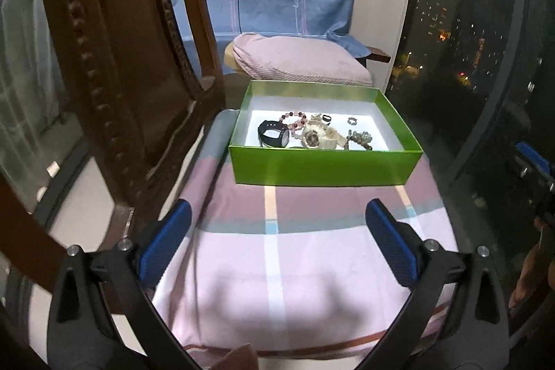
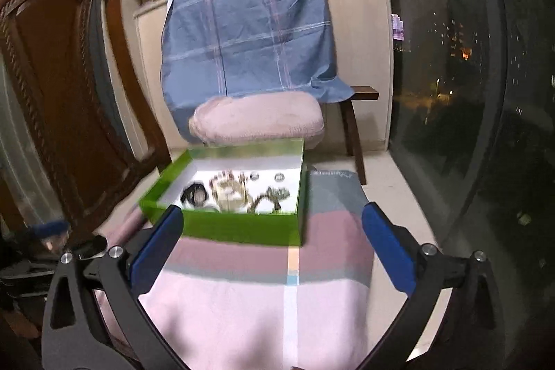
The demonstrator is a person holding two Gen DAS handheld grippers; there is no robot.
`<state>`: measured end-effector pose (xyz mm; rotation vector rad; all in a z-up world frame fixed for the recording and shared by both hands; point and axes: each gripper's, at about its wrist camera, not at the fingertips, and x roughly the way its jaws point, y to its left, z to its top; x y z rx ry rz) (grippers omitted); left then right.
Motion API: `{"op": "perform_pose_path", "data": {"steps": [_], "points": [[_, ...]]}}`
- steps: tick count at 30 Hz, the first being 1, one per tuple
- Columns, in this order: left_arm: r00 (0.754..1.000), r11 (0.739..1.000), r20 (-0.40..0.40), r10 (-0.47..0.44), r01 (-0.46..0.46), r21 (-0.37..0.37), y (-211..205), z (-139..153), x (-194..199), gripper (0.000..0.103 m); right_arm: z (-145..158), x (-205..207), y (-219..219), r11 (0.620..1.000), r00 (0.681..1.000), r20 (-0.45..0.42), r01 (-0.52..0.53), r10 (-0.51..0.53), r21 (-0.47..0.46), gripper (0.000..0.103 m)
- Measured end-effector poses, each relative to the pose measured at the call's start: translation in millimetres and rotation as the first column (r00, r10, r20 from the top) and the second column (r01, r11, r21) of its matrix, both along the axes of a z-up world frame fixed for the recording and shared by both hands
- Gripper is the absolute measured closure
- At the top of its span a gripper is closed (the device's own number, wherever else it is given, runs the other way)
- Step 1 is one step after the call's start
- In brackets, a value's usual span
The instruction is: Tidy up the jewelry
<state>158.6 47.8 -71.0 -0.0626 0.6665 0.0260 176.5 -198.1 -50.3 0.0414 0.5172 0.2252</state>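
On the striped tabletop point(image 1: 277, 248), one green box point(image 1: 326, 162) sits at twelve o'clock from both released, empty grippers: left gripper point(image 1: 277, 241), right gripper point(image 2: 274, 245). It's light, stiff card. Inside: two watches, black watch point(image 1: 274, 133) and cream watch point(image 1: 317, 136), best gripped by their straps; seemingly two slippery bead bracelets point(image 1: 295, 120) and two small rings point(image 1: 352, 120).

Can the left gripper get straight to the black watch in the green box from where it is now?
Probably yes. The left gripper is open and empty, with only bare striped cloth between it and the green box. The black watch lies at the box's left end, so the near wall needs clearing from above.
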Motion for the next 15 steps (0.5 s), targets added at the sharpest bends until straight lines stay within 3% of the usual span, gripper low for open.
{"op": "perform_pose_path", "data": {"steps": [8, 15], "points": [[0.999, 1.000, 0.039, 0.001, -0.002, 0.016, -4, 15, -11, 0.004, -4, -11, 26, 0.995, 0.999, -0.036, -0.021, 0.018, -0.098, 0.003], [0.998, 1.000, 0.065, 0.000, 0.000, 0.014, -3, 23, -16, 0.004, -9, -10, 27, 0.996, 0.999, -0.045, -0.020, 0.016, -0.087, 0.003]]}}
